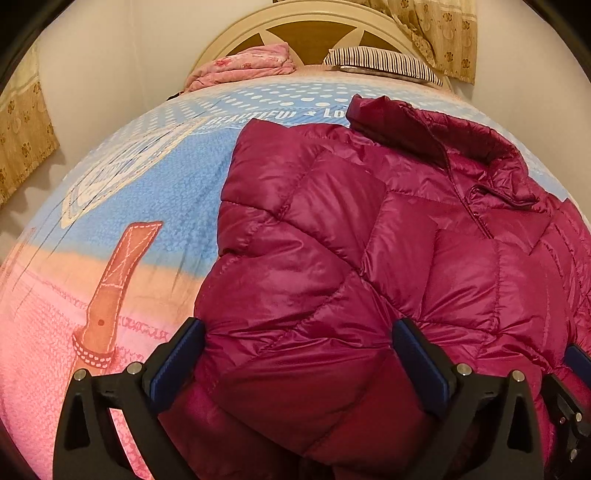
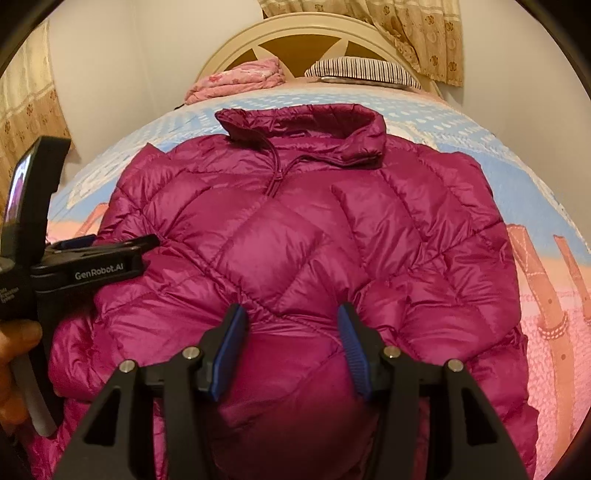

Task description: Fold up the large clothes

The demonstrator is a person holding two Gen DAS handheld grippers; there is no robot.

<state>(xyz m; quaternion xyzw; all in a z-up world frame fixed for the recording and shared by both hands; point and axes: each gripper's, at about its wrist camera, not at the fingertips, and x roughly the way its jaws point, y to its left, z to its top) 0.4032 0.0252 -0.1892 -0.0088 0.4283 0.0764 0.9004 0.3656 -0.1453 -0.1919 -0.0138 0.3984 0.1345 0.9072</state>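
Note:
A magenta quilted down jacket (image 2: 295,229) lies front up on the bed, collar (image 2: 314,125) toward the headboard, zip closed. My right gripper (image 2: 291,308) is over the jacket's lower middle, its blue pads squeezing a puffed bulge of fabric with creases running to the fingertips. My left gripper (image 1: 299,325) stands wide open at the jacket's (image 1: 369,221) lower left edge; padded fabric fills the gap between its fingers. In the right wrist view the left gripper's black body (image 2: 88,266) shows at the left, held by a hand (image 2: 14,350).
The bedsheet (image 1: 110,206) is blue and pink with printed belts. A folded pink blanket (image 2: 240,79) and a striped pillow (image 2: 362,72) lie against the cream headboard (image 2: 303,35). Patterned curtains (image 2: 424,37) hang at the back right and left.

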